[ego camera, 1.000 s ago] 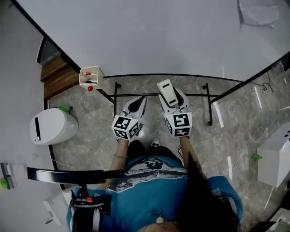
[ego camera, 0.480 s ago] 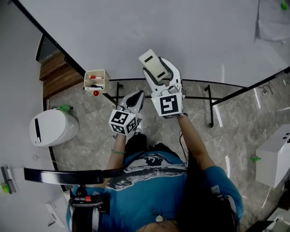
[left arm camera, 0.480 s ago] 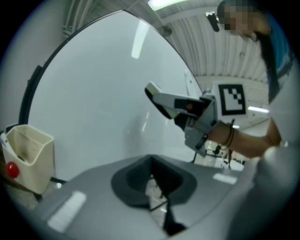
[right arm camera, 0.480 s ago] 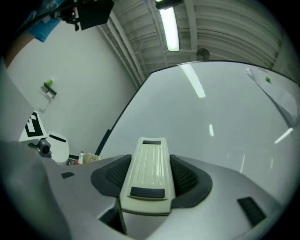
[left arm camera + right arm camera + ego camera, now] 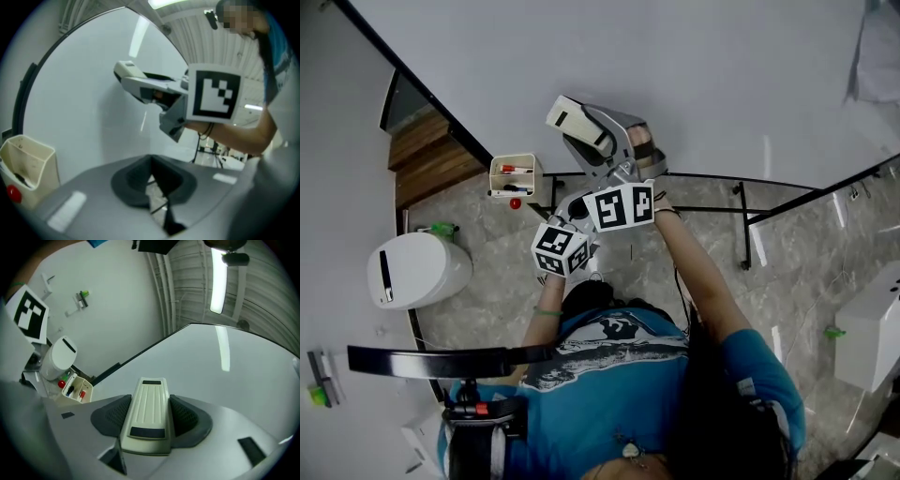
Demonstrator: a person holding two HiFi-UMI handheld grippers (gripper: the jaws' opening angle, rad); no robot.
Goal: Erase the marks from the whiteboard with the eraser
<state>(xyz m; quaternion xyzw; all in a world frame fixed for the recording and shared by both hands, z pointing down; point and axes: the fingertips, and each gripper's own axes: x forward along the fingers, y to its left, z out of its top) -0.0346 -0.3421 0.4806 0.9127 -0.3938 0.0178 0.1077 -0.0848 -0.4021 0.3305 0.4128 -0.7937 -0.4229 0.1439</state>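
Observation:
The cream eraser (image 5: 577, 123) sits between the jaws of my right gripper (image 5: 592, 134), which is shut on it and raised in front of the whiteboard (image 5: 694, 66). In the right gripper view the eraser (image 5: 147, 413) points at the board's plain surface (image 5: 220, 376). From the left gripper view the eraser (image 5: 129, 74) is close to the board; contact cannot be told. My left gripper (image 5: 151, 177) is shut on nothing and hangs lower, beneath the right one (image 5: 574, 204). No pen marks show near the eraser; a paler patch (image 5: 877, 52) lies at the board's top right.
A small cream tray (image 5: 514, 176) with markers and a red magnet hangs at the board's lower left edge. On the stone floor at the left stands a white lidded bin (image 5: 417, 270). The board's black stand legs (image 5: 741, 225) cross the floor beneath it.
My right gripper has carried the eraser up and to the left, from above the floor to in front of the whiteboard. The left gripper has hardly moved.

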